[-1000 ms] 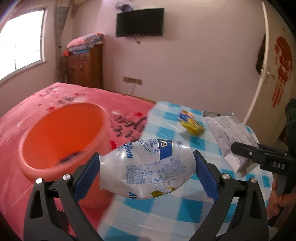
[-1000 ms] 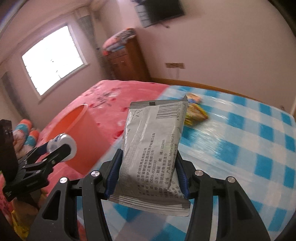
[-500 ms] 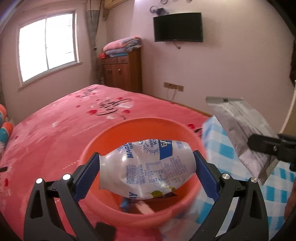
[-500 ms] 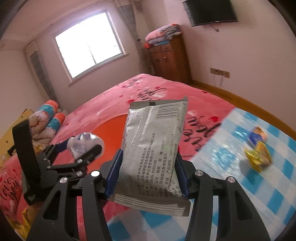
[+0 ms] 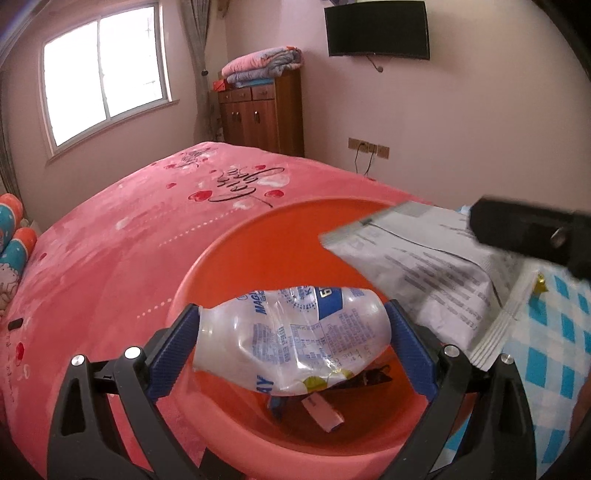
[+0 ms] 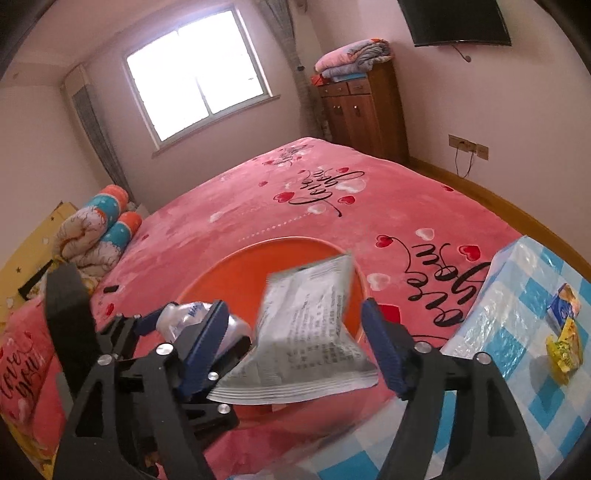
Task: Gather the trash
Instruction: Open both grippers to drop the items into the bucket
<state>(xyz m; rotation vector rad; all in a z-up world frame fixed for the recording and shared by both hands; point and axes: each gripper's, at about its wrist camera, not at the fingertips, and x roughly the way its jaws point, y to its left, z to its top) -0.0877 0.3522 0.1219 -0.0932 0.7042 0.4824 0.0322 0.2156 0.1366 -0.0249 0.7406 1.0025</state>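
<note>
Both grippers had swung over the orange bin (image 5: 229, 258); the right gripper (image 6: 295, 347) fingers had just spread, freeing the grey packet (image 6: 310, 325), while the left gripper (image 5: 291, 343) fingers pinched the crushed bottle (image 5: 295, 336).

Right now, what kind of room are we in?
Most likely a bedroom in a home: a big bed under a pink blanket, a wooden cabinet with folded quilts on top, and a TV on the wall.

I read "MAG" and "AY" in blue on the crushed plastic bottle (image 5: 291, 336). The pink bedspread (image 6: 258, 206) carries script reading "love you". The grey pouch (image 6: 306, 325) has print too blurred to read.
</note>
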